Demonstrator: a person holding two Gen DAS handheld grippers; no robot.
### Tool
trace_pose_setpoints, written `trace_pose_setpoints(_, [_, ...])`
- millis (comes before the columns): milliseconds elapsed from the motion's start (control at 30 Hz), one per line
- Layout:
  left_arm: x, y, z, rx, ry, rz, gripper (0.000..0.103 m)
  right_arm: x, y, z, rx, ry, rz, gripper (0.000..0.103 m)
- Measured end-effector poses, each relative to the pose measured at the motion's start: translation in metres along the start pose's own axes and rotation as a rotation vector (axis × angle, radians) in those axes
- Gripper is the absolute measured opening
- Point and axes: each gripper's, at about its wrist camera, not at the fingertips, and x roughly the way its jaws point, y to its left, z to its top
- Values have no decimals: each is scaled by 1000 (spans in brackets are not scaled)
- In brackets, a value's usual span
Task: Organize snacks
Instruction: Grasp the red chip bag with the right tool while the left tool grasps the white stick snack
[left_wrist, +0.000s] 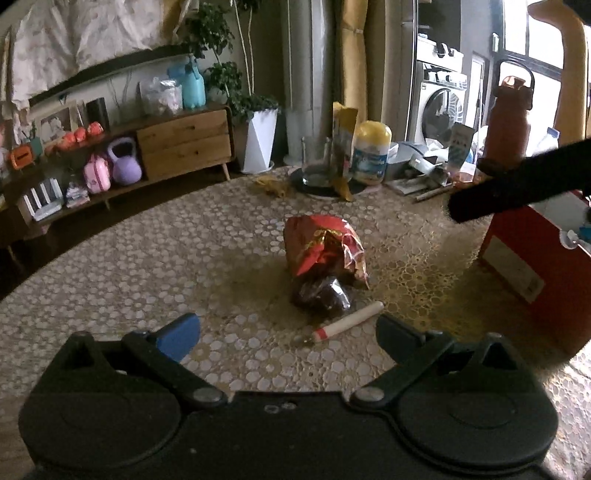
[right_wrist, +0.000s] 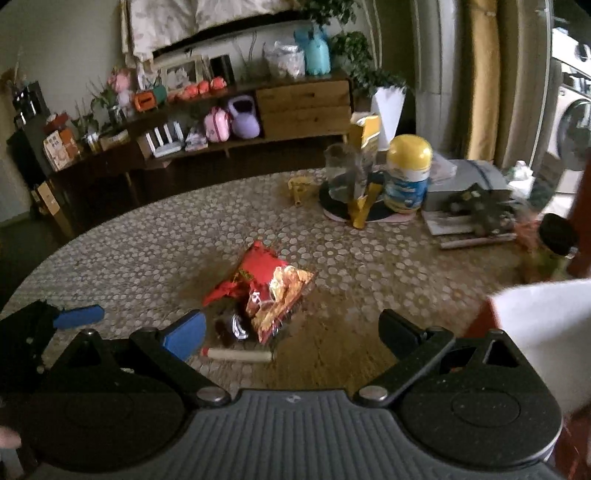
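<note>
A crumpled red snack bag (left_wrist: 325, 247) (right_wrist: 269, 288) lies mid-table on the patterned tablecloth. A dark wrapped snack (left_wrist: 325, 295) (right_wrist: 232, 325) sits against its near side. A cream stick snack with a red end (left_wrist: 347, 319) (right_wrist: 240, 355) lies just in front of that. My left gripper (left_wrist: 288, 332) is open, low over the cloth, with the stick between and just beyond its fingertips. My right gripper (right_wrist: 291, 332) is also open and holds nothing; the snacks lie just ahead of its left finger. A red box (left_wrist: 535, 266) (right_wrist: 535, 321) stands at the right.
At the table's far side stand a yellow-lidded canister (left_wrist: 371, 155) (right_wrist: 408, 173), a glass (left_wrist: 317, 162) on a black tray, a yellow packet (left_wrist: 343, 140) and a pile of papers (right_wrist: 465, 206). A red bottle (left_wrist: 508, 118) is far right. A wooden sideboard (left_wrist: 184, 144) lines the wall.
</note>
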Motion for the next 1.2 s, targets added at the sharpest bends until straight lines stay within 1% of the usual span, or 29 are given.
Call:
trace_pose_setpoints(133, [22,-2,-4,-12,23,-38,98,38,3,7,-26,35,6,100])
trace_pose_setpoints(200, [31,-6,-6,20,33,-66,92,53,6,12,-51,48,10,100])
trace_pose_setpoints(233, [35,-9,-7,43,32,-85,90,61,7,15,-69,53,14,100])
trace_pose_setpoints(300, [42,-13,-9,82,26,-98,87,77,12,19,-114,74,17,100])
trace_pose_setpoints(333, [46,-14,-9,94,24,-96,86,84,14,21,-131,86,16,100])
trace_pose_setpoints(400, [53,-12,-8,90,30,-115,79,96,18,27,-164,92,13,100])
trace_pose_setpoints(500, [59,-9,-8,90,37,-141,78,110,21,35,-213,107,40,100])
trace_pose_setpoints(567, [61,-8,-9,106,39,-153,78,120,25,36,-287,135,60,100])
trace_pose_setpoints(633, [64,-7,-10,113,45,-173,78,129,30,37,-365,150,52,100])
trace_pose_setpoints(733, [69,-6,-10,120,56,-192,78,141,33,37,-419,180,54,100])
trace_pose_setpoints(833, [77,-7,-10,119,64,-196,76,149,30,37,-393,183,63,100])
trace_pose_setpoints(900, [81,-7,-9,116,72,-207,69,149,28,34,-370,170,80,99])
trace_pose_setpoints(933, [83,-8,-9,118,73,-209,69,149,27,33,-357,163,94,96])
trace_pose_setpoints(967, [83,-9,-9,125,69,-210,69,148,25,33,-338,157,112,86])
trace_pose_setpoints(1000, [84,-11,-9,132,68,-217,68,146,24,32,-323,154,128,82])
trace_pose_setpoints(1067, [85,-13,-8,142,65,-227,66,141,22,30,-304,145,117,75])
trace_pose_setpoints(1133, [86,-14,-7,153,64,-231,64,137,22,28,-292,137,110,71])
trace_pose_setpoints(1200, [85,-15,-7,154,65,-246,56,132,20,26,-258,132,101,68])
